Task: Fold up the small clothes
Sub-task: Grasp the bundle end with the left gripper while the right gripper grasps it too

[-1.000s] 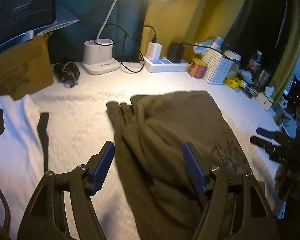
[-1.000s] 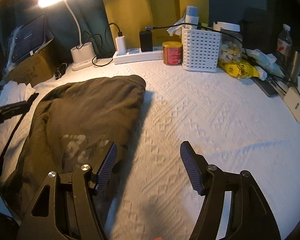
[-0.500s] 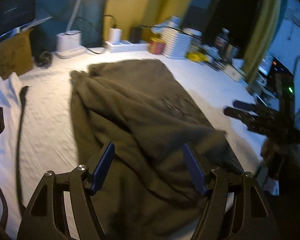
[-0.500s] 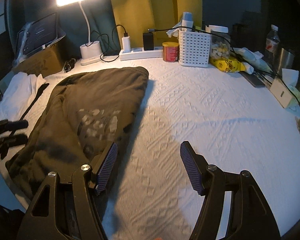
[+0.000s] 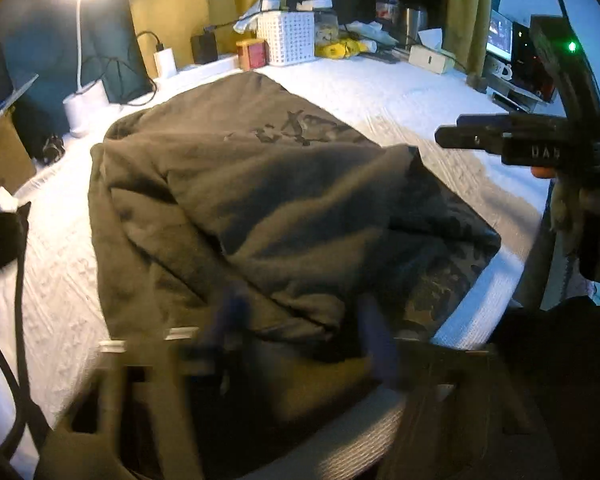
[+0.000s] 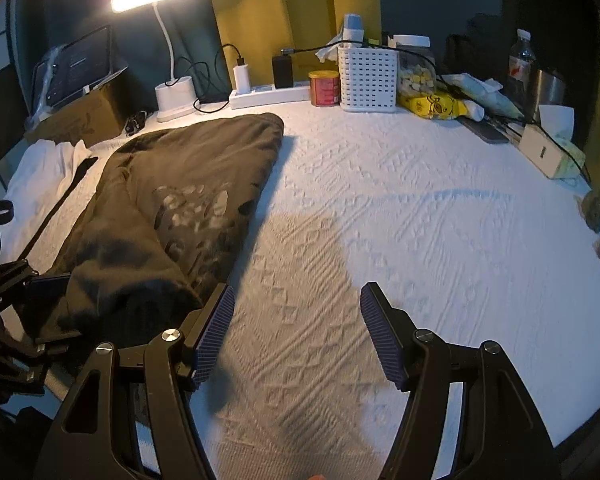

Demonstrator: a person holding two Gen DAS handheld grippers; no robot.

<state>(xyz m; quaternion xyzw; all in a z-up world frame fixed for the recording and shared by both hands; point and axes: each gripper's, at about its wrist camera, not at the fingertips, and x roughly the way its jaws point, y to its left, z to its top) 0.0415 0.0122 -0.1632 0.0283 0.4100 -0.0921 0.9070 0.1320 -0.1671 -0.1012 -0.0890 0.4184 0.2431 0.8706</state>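
The left tool [image 5: 300, 320] is sitting blurred at the near edge of the crumpled olive-brown fabric garment [image 5: 260, 200]; its jaws have just been closing, with the hem fold lying between them, though whether the pads are pressing it I cannot tell. The right tool [image 6: 296, 328] is hanging released, jaws wide, over bare cloth just right of that garment. The garment is lying on the white textured desk cover [image 6: 420, 220], at its left half. Behind the garment, a white desk lamp [image 6: 172, 92] is glowing, and a white perforated plastic basket [image 6: 368, 80] is standing further right.
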